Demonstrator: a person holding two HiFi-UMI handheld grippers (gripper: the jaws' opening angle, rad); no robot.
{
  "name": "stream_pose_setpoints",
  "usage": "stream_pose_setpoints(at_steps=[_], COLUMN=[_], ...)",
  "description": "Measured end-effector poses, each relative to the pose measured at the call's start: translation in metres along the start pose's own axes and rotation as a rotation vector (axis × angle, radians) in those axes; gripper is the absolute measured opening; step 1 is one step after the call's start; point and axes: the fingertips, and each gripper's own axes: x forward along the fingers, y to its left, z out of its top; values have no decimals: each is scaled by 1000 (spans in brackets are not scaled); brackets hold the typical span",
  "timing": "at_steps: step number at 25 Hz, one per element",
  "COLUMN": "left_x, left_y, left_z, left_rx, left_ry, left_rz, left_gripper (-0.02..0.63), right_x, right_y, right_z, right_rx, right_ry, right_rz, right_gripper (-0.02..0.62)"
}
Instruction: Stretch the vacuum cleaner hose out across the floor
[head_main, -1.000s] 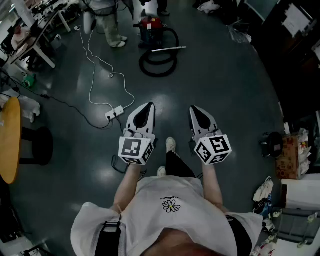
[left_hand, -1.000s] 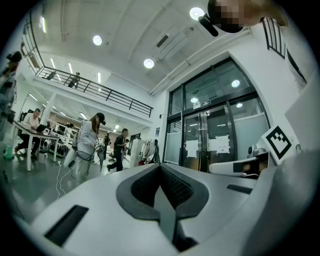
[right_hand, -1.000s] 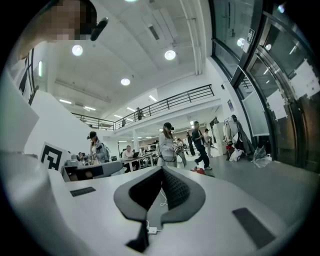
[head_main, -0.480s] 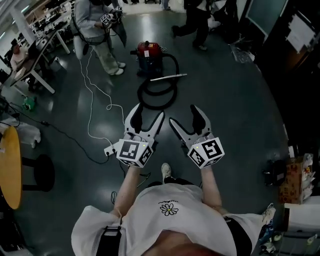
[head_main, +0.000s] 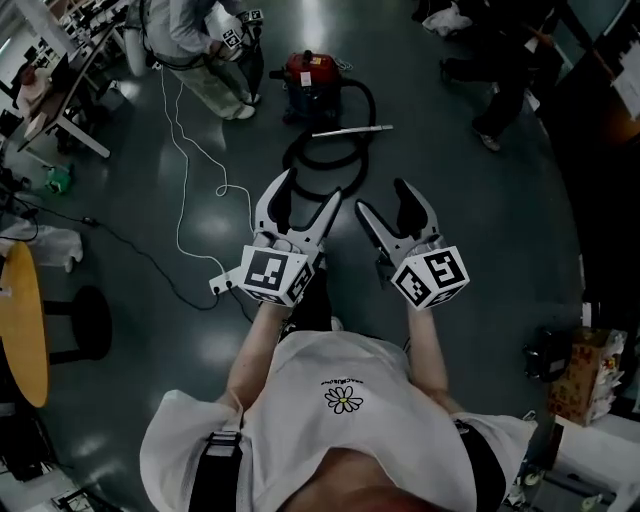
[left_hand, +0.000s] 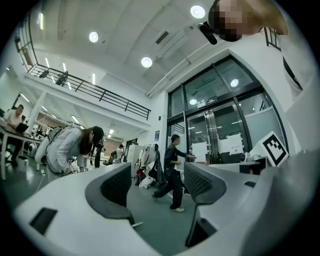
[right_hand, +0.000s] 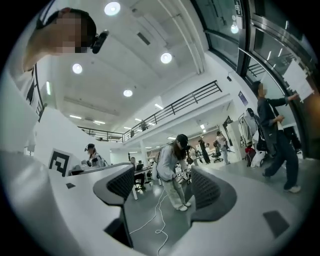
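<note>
Tongs: my left tongs (head_main: 306, 190) and right tongs (head_main: 384, 198) have both just been opening. Both stand spread, with nothing between them.
Hose: the vacuum cleaner hose (head_main: 300, 160) lies coiled in one loop on the floor (head_main: 470, 260), ahead of and below both tongs. Its far end runs to the red vacuum cleaner (head_main: 312, 75).
Axis: the metal wand (head_main: 352, 130) lies crosswise, sticking out to the loop's right.
Nearer: left, I judge, slightly.
Count: one hose, one cleaner, one wand.

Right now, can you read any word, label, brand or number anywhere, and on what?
Nothing is legible.
White T-shirt: small print above the daisy, too small to read.
Paper sheet on the glass door: blurred.
Red vacuum cleaner: no readable label.
Left gripper's marker cube: square pattern, no letters.
</note>
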Motion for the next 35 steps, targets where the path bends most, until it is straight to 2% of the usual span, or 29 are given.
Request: stream_pose_setpoints(at_steps=[3,6,8,9,10,11,15,19,27,31,33,34,35], left_x=[44,96,130,148,166,184,246,292,368,400,417,428,439], left_y=[41,85,111,125,140,155,214,249,273,279,286,292,299], left_z=[-25,-45,-49,-50,-50,-51,-55,-62,-92,-100,-111,-121,-133], left_rx=[-10,-60,-66,-65,-64,-64,-68,-54,-73,-41,-50,-60,-73], left_ry=[34,67,83,87,89,91,107,136,206,234,262,279,296], left_rz=[2,2,5,4,2,0,-6,-12,38,56,66,68,70], left_gripper=[310,310,310,310,310,310,310,310,310,310,321,359,399], right_x=[49,103,139,157,176,196,269,308,350,375,391,402,414], right_y=[-39,-83,-110,-124,-140,-154,-190,-215,-296,-325,-341,-353,-366], right_z=[-10,-14,-10,-8,-5,-3,-4,-13,-22,-20,-20,-22,-25], right_rx=[-34,-22,-20,-37,-55,-64,3,66,135,125,85,43,-1], right_ry=[30,71,95,106,116,125,142,163,235,258,263,261,256], right_rz=[-46,-80,-99,-121,-145,-159,-120,-87,-57,17,36,31,24], right_gripper=[361,312,269,187,19,13,13,14,14,15,18,67,182])
